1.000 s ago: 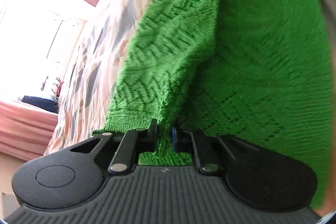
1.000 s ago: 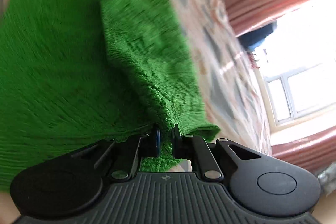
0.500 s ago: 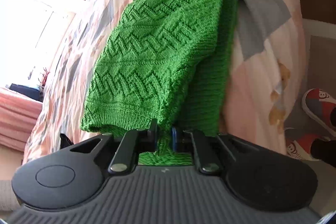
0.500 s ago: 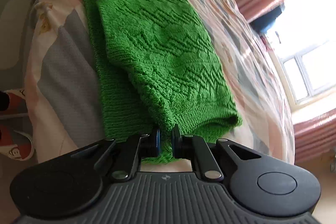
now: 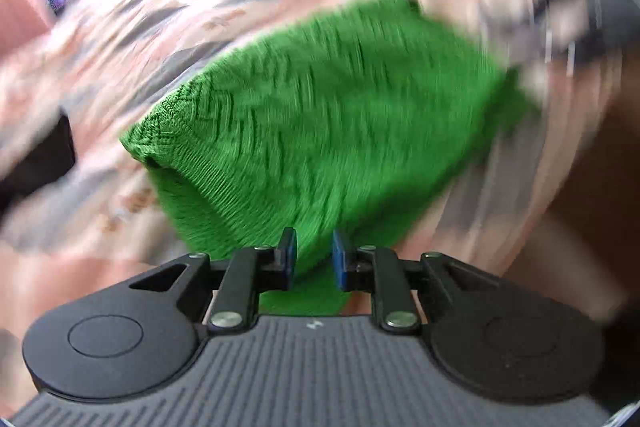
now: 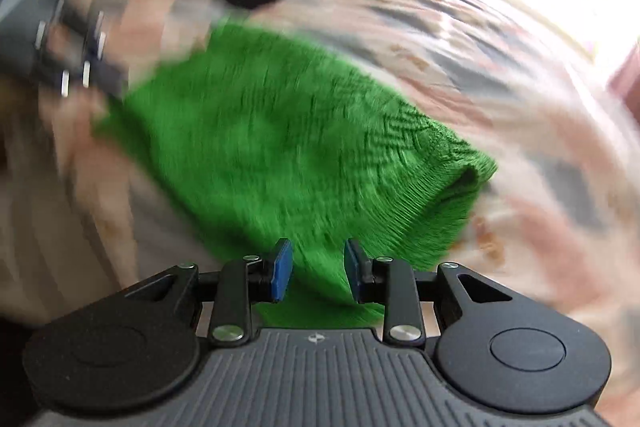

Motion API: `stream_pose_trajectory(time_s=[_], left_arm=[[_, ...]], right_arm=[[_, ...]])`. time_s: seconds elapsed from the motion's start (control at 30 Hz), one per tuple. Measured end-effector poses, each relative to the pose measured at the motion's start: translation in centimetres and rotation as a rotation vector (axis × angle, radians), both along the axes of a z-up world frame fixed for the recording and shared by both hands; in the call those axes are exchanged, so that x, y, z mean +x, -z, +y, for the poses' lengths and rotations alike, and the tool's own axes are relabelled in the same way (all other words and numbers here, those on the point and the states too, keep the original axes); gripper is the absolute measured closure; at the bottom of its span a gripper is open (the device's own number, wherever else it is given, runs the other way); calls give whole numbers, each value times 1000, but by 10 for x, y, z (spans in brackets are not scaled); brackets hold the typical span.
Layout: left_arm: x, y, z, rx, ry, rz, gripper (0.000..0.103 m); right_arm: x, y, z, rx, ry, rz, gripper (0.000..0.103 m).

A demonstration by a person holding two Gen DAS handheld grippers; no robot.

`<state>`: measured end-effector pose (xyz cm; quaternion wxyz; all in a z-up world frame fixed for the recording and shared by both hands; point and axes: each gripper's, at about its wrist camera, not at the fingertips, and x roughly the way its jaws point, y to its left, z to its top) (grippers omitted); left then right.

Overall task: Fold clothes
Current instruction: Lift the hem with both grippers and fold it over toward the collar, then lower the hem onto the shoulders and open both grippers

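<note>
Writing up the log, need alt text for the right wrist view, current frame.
A folded green sweater lies on a patterned bedspread, its near edge between the parted blue pads of the right gripper, which no longer pinch it. The picture is heavily motion-blurred; the left gripper shows faintly at upper left.

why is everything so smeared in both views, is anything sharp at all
Left wrist view: motion blur smears the green sweater and bedspread; only the left gripper stays sharp; the top left is blown out. Right wrist view: same streaking, sharp right gripper, glare at top right.
</note>
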<state>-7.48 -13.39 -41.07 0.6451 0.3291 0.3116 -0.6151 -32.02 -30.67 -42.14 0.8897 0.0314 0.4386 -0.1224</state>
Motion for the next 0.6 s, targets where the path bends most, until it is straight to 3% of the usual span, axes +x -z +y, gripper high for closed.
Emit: stream_pose_trajectory(time_s=[0.07, 0.17, 0.23, 0.33, 0.47, 0.6], left_arm=[[-2, 8, -12, -6, -66, 22, 86], [-4, 40, -27, 99, -104, -5, 86], [-1, 42, -23, 120, -109, 10, 87], [19, 21, -26, 77, -146, 96, 87], [65, -15, -48, -39, -214, 163, 87], [107, -21, -87, -125, -238, 148, 87]], right_arm=[[5, 6, -6, 92, 77, -30, 73], [21, 36, -20, 160, 160, 78, 74], [24, 32, -29, 199, 178, 80, 74], [28, 9, -42, 187, 213, 62, 74], [44, -11, -79, 168, 302, -42, 73], [74, -8, -121, 144, 371, -129, 72]])
